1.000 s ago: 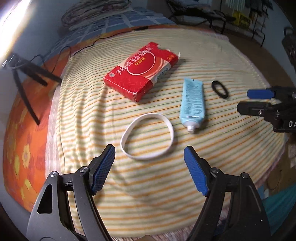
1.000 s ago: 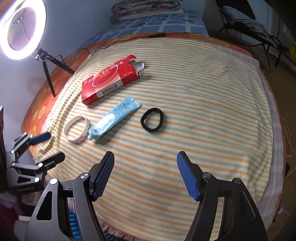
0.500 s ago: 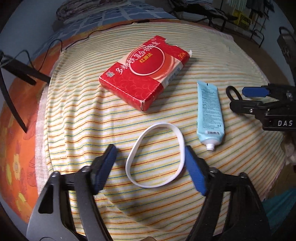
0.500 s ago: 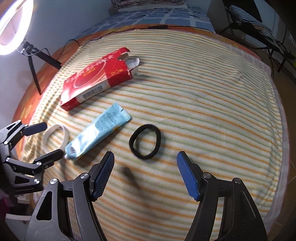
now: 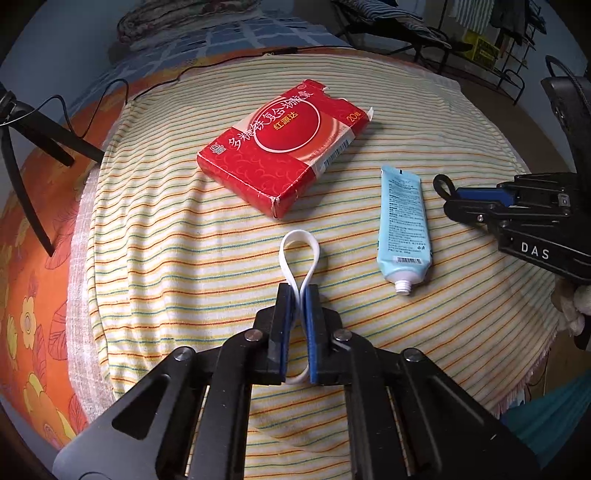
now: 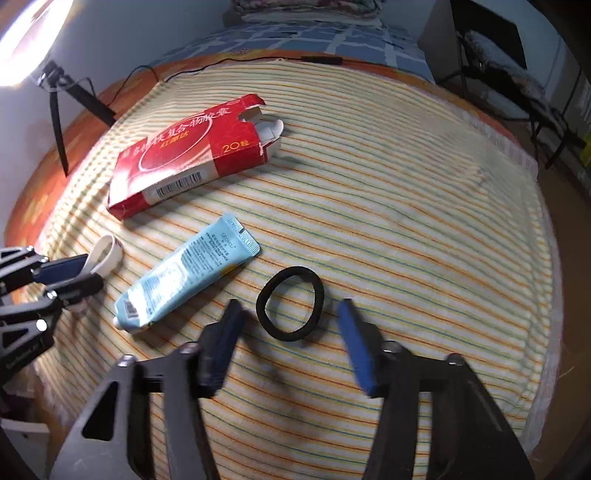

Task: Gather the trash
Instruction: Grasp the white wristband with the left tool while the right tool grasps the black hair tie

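My left gripper [image 5: 298, 292] is shut on a white elastic band [image 5: 300, 232], pinching it into a narrow loop on the striped cloth. The same gripper [image 6: 92, 274] and band [image 6: 110, 254] show at the left of the right wrist view. My right gripper [image 6: 289, 308] hangs low over a black hair tie [image 6: 295, 270]. Its jaws are closing with the tie between them, and the pads stand clear of it. A torn red medicine box [image 5: 284, 147] lies further back. A light blue tube [image 5: 404, 221] without a cap lies between the two grippers.
A striped cloth [image 5: 166, 258] covers an orange flowered bed. A ring light [image 6: 22, 40] on black tripod legs [image 5: 37, 140] stands at the left edge. A black cable [image 6: 221, 61] runs along the far side. Folded bedding [image 5: 184, 18] and dark racks stand behind.
The left gripper's jaws have closed on the white band and squeezed it from a wide ring into a thin loop. The right gripper has come down over the black hair tie, its jaws narrowing.
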Demonstrator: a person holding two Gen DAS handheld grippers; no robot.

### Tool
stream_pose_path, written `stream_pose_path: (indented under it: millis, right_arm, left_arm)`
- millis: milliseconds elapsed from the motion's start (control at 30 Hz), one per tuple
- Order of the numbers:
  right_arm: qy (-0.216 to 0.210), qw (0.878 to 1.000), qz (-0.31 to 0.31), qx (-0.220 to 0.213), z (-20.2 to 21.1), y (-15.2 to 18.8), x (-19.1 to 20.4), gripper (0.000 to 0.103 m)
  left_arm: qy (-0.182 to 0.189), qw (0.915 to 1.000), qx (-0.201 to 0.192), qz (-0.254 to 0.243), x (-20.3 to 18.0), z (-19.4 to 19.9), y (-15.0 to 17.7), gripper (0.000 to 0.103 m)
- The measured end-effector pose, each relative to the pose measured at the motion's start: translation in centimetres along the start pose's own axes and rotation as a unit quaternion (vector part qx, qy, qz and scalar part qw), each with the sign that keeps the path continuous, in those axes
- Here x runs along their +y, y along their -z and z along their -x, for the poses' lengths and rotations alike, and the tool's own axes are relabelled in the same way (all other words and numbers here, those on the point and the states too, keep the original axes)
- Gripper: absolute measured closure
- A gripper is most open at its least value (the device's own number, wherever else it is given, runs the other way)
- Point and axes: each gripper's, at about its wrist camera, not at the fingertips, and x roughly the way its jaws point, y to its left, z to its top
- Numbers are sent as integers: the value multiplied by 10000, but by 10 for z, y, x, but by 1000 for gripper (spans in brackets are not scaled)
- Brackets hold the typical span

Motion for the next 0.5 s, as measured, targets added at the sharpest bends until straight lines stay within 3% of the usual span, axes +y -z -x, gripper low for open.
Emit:
stream_pose_path:
  millis: [133,500]
  right_arm:
    - [-24,9999,101,-26,3,1,4,92]
    - [-409,9983,-352,-216,26,7,-14,96]
  left_arm:
    - [-2,10000,-60,74,1,8,4,99]
    - [81,9994,-260,207,0,43,17,99]
